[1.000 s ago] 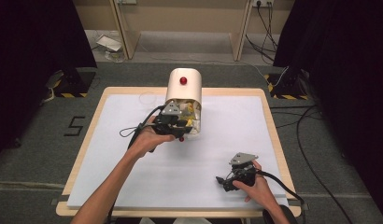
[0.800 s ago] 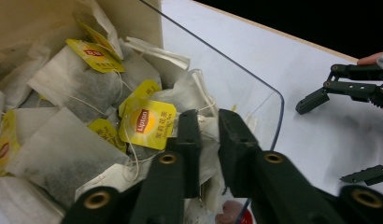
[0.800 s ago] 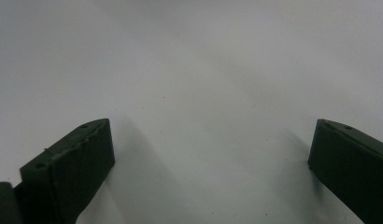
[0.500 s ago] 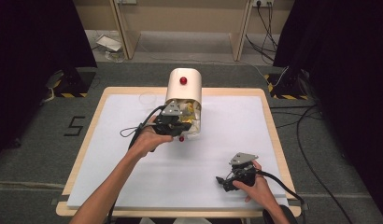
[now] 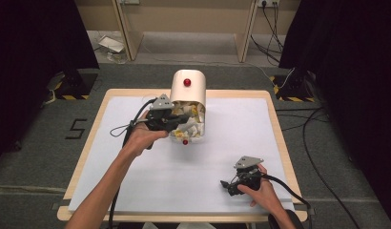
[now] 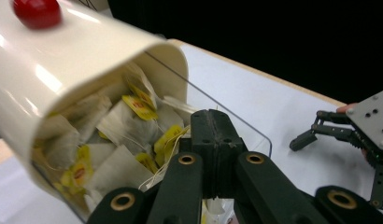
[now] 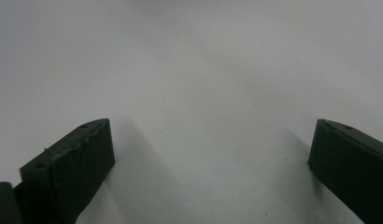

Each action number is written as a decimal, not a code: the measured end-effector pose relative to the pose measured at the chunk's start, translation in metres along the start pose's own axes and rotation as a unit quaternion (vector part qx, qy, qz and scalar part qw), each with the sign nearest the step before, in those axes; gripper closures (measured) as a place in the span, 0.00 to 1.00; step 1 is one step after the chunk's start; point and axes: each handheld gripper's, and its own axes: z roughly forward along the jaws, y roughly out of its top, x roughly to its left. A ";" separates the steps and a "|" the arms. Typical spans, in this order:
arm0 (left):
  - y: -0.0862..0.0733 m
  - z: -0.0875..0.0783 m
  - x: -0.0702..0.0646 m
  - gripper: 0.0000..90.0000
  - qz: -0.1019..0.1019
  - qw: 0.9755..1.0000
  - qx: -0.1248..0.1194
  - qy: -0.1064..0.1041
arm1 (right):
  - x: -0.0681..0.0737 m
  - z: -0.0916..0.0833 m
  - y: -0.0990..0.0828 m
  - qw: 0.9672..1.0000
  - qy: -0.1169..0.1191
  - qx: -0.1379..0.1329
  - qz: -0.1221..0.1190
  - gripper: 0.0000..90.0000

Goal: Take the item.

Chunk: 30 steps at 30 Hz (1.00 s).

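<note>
We hold our left gripper at the mouth of the cream dispenser, its jaws pressed together, seemingly pinching the strings of the tea bags packed just beyond and left of the fingertips, likely to draw one out. Our right gripper rests well apart, jaws spread wide over bare white table, probably waiting.

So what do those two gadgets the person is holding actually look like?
Each is a black hand-held tool. The left gripper and the right gripper both carry a grey three-cornered plate on top and trail a black cable. Close up, the jaws are flat, dark blocks on black links with brass-coloured pivot rings. The person's forearms are bare, with no sleeves in sight.
</note>
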 end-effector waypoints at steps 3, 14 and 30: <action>0.004 -0.009 0.001 0.99 0.001 1.000 -0.009 0.006 | 0.000 0.000 0.000 1.000 0.000 0.000 0.000 0.01; 0.001 -0.049 0.022 0.99 -0.016 0.999 -0.038 0.028 | 0.000 0.000 0.000 1.000 0.000 0.000 0.000 0.01; -0.023 -0.078 0.062 0.99 -0.062 0.993 -0.047 0.089 | 0.000 0.000 0.000 1.000 -0.001 0.000 -0.001 0.01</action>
